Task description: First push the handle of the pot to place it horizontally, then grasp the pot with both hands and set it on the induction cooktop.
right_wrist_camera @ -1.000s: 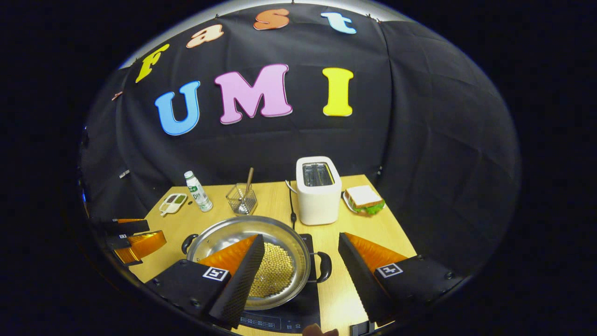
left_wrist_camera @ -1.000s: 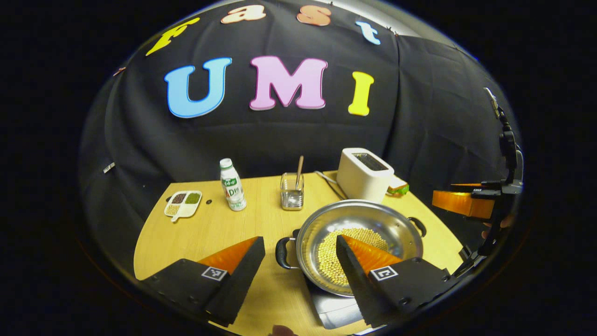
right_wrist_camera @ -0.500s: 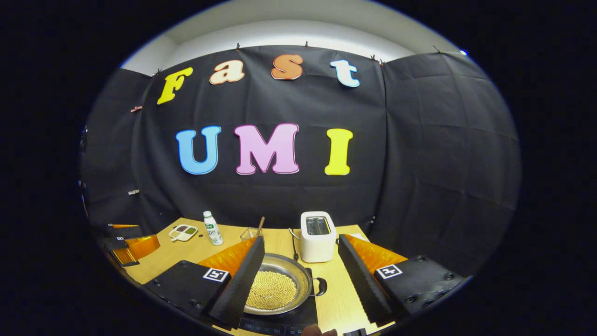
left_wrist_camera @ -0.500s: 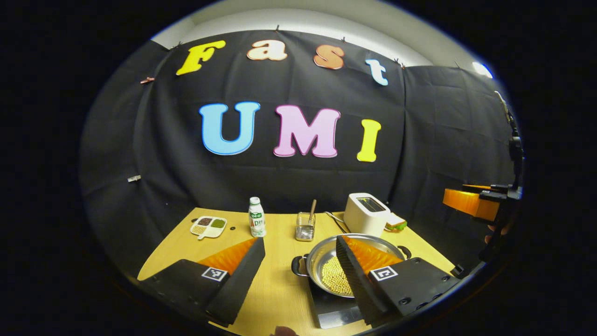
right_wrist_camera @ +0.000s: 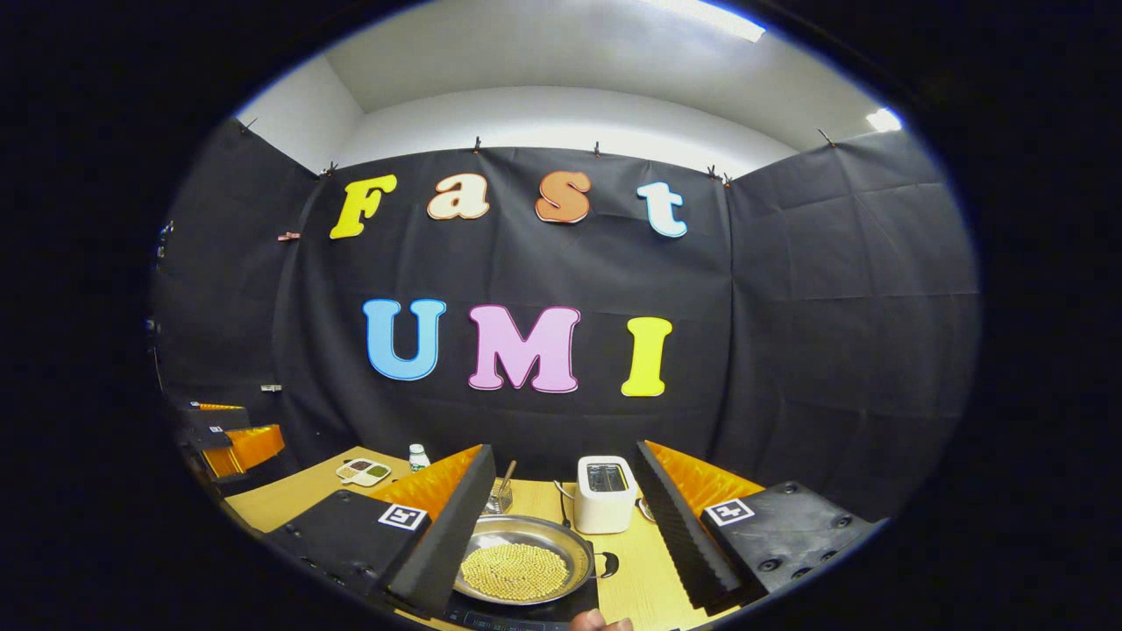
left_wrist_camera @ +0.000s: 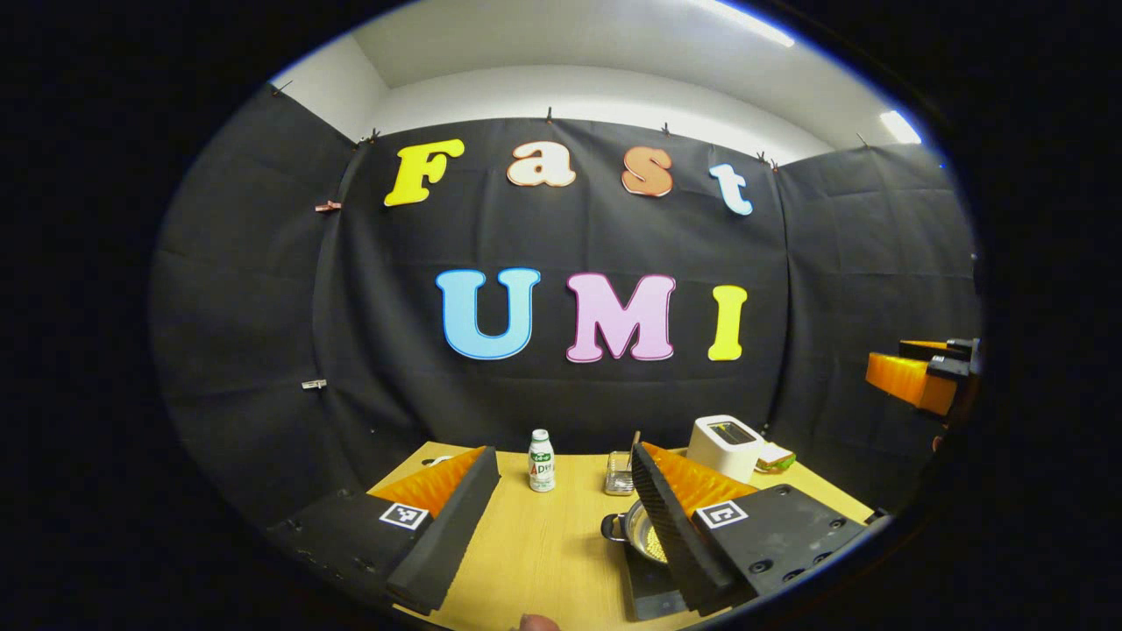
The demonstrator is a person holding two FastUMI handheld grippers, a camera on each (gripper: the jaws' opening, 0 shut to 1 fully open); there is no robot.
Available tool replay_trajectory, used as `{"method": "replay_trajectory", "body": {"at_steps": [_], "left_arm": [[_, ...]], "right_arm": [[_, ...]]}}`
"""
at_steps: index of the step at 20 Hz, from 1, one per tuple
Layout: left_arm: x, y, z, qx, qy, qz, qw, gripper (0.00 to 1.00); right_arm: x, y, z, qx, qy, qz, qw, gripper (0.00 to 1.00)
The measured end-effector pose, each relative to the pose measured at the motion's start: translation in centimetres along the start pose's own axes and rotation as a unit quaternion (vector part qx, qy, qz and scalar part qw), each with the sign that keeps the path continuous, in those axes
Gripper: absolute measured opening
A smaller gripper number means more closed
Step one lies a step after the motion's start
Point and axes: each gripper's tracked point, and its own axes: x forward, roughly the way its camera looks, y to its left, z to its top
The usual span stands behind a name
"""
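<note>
A steel pot (right_wrist_camera: 517,565) holding yellow beans rests on the black induction cooktop (right_wrist_camera: 526,611), one side handle (right_wrist_camera: 607,563) pointing right. In the left gripper view the pot (left_wrist_camera: 638,530) peeks out behind a finger, on the cooktop (left_wrist_camera: 653,589). My left gripper (left_wrist_camera: 563,456) is open and empty, high above the table and well back from the pot. My right gripper (right_wrist_camera: 564,449) is open too, equally far back. The left gripper (right_wrist_camera: 230,443) also appears at the left of the right gripper view, and the right gripper (left_wrist_camera: 912,381) at the right edge of the left gripper view.
On the wooden table (left_wrist_camera: 543,543) stand a small bottle (left_wrist_camera: 541,460), a glass holder (left_wrist_camera: 619,473) with a utensil, a white toaster (right_wrist_camera: 605,493) and a sandwich (left_wrist_camera: 776,457). A divided dish (right_wrist_camera: 364,471) lies at the far left.
Both grippers have risen and drawn back from the pot, staying open. The pot has stayed on the cooktop and now looks small and far below.
</note>
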Motion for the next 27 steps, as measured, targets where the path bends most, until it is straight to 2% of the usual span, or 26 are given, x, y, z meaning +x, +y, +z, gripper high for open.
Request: {"method": "replay_trajectory", "body": {"at_steps": [2, 3, 7, 9, 19, 27], "left_arm": [[-1.2, 0.5, 1.1, -0.006, -0.010, 0.006, 1.000, 0.95], [-1.6, 0.8, 1.4, -0.005, -0.014, 0.010, 1.000, 0.95], [-3.2, 0.5, 2.1, 0.003, -0.019, 0.012, 1.000, 0.95], [-3.5, 0.0, 1.7, 0.000, -0.013, 0.009, 1.000, 0.95], [-2.7, -0.9, 1.0, 0.009, 0.002, 0.000, 1.000, 0.95], [-2.1, -2.1, 0.3, 0.011, 0.015, -0.014, 1.000, 0.95]], "right_arm": [[-1.0, -0.4, 0.7, 0.004, -0.007, -0.003, 1.000, 0.99], [-1.5, -0.9, 1.1, 0.002, -0.014, -0.010, 1.000, 0.95], [-2.7, -1.8, 1.0, -0.007, -0.018, -0.020, 1.000, 0.98], [-2.9, -2.3, 0.8, 0.001, -0.012, -0.025, 1.000, 0.96], [-2.8, -3.7, -0.3, 0.007, 0.005, -0.042, 0.999, 0.98], [-3.0, -3.6, -1.0, 0.002, 0.017, -0.038, 0.999, 0.98]]}}
